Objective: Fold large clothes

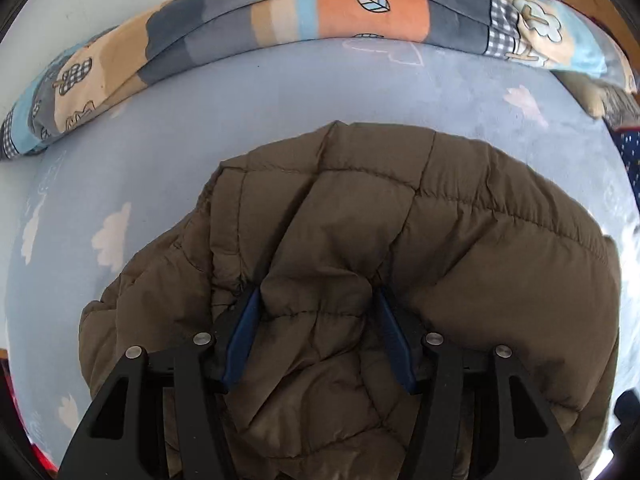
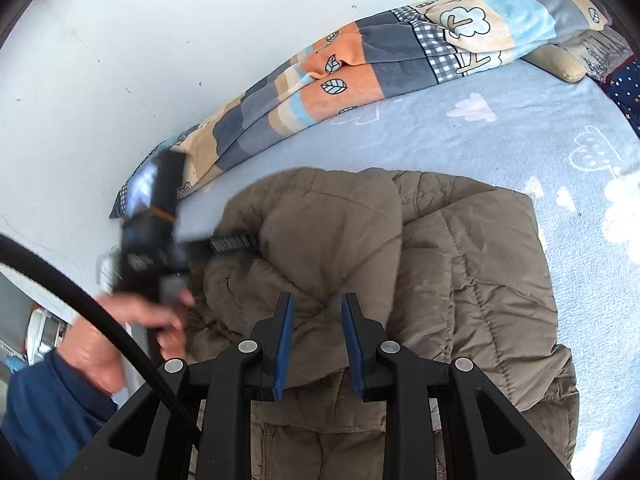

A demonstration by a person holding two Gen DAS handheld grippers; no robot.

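On a blue bed sheet (image 1: 168,128), beside a rolled patchwork quilt (image 1: 256,12), my left gripper (image 1: 318,292) pinches a thick fold of the brown puffer jacket (image 1: 460,240), padding bulging between its blue pads. The jacket lies bunched mid-bed, half folded. It looks light and soft but springy, with a slick shell, so I judge a deep bite on a stitched seam or hem holds better than a pinch of loose shell. To the right, my right gripper (image 2: 318,300) hangs just above the jacket, its jaws parted, gripping nothing.
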